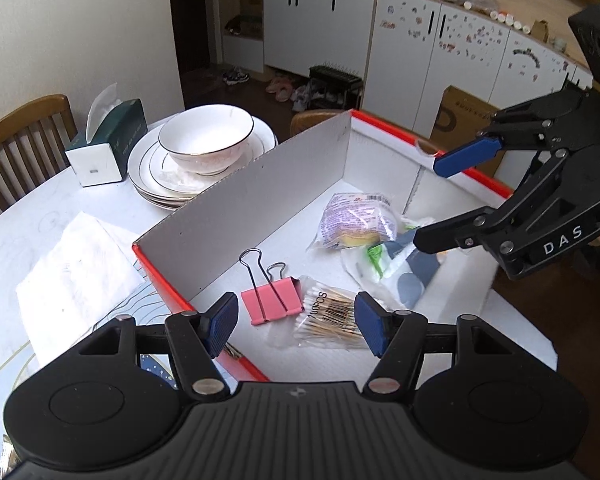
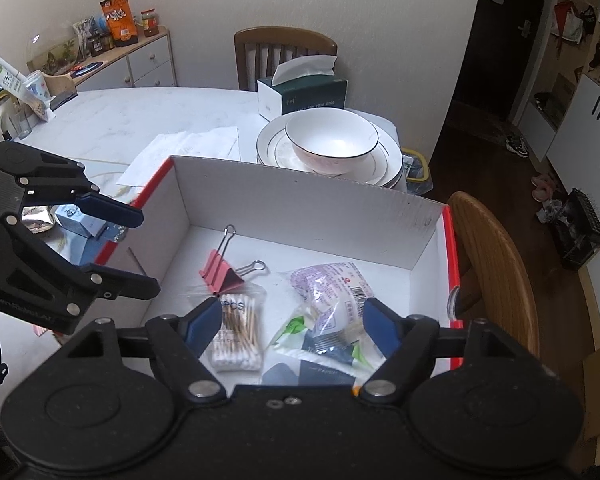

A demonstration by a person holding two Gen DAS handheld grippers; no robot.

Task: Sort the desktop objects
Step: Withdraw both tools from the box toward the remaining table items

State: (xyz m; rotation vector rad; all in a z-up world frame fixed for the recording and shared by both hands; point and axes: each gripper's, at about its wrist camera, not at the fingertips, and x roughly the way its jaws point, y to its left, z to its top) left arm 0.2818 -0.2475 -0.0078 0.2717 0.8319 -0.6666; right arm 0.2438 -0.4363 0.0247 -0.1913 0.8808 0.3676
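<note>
A white cardboard box with red outer sides (image 1: 260, 192) (image 2: 300, 200) stands open on the table. Inside lie a pink binder clip (image 1: 270, 300) (image 2: 222, 274), a pack of cotton swabs (image 1: 328, 320) (image 2: 236, 336), a purple snack packet (image 1: 356, 216) (image 2: 332, 288) and a green-and-grey tissue pack (image 1: 400, 272) (image 2: 324, 344). My left gripper (image 1: 296, 320) (image 2: 144, 252) hovers open above the box's near-left side, over the clip and swabs, holding nothing. Over the packets on the box's right side, my right gripper (image 2: 294, 322) (image 1: 440, 200) is open and empty too.
Behind the box stand a bowl on stacked plates (image 1: 206, 140) (image 2: 332, 140) and a green tissue box (image 1: 108, 140) (image 2: 304, 96). White paper (image 1: 76, 272) (image 2: 188, 152) lies on the table. A small blue box (image 2: 78, 218) sits left of the cardboard box. Wooden chairs (image 2: 496, 264) ring the table.
</note>
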